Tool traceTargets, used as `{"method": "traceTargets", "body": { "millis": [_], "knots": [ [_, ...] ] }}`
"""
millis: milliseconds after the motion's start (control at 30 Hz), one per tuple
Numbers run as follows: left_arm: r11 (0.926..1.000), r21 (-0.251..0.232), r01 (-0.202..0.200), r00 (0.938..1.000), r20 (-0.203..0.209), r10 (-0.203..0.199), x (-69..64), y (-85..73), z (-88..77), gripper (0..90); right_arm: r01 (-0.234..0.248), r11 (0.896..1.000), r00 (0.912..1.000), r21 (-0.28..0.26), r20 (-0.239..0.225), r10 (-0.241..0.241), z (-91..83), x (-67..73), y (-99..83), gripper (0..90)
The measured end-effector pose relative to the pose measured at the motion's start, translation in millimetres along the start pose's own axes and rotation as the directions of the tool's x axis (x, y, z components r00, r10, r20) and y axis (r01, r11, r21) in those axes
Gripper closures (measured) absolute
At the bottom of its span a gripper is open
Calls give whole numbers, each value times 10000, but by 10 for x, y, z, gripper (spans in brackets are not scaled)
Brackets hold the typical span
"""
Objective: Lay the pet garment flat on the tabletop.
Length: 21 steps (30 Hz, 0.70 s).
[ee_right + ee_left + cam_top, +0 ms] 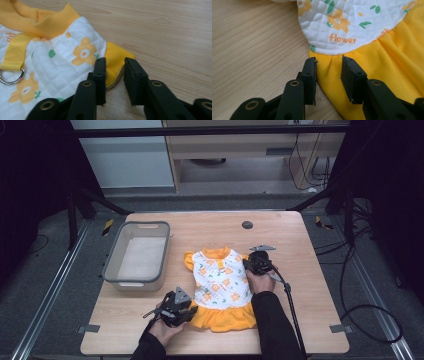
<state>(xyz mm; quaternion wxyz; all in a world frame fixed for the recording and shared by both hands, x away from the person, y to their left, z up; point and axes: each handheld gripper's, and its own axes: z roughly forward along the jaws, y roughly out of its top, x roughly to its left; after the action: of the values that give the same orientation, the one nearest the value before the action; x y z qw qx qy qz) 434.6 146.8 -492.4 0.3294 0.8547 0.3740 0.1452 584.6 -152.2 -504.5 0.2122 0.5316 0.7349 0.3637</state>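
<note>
Left tool [329, 62]: jaws parted, straddling yellow skirt [387, 65] edge, nothing clamped. Right tool [115, 62]: jaws parted around yellow sleeve [115, 58]. Small floral dress [220, 282]: flat, centre of tabletop [300, 285]. Grey bin [112, 270]: left of dress.

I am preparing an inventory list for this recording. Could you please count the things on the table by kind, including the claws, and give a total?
Small dress, white with orange flowers and yellow skirt: 1
Grey plastic bin: 1
Claws, left claw and right claw: 2
Total: 4
</note>
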Motion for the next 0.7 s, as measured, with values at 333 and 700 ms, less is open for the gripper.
{"method": "traceTargets", "body": {
  "millis": [333,700],
  "knots": [
    [9996,257,68,10000,-8,-67,-5,26,-21,810,156,9950,9996,-988,270,-130,-192,-69,74,894],
    [9989,475,10,10000,-4,-10,-2,50,-19,856,397,9939,9930,-1033,1147,-277,-247,-218,88,894]
  ]
}}
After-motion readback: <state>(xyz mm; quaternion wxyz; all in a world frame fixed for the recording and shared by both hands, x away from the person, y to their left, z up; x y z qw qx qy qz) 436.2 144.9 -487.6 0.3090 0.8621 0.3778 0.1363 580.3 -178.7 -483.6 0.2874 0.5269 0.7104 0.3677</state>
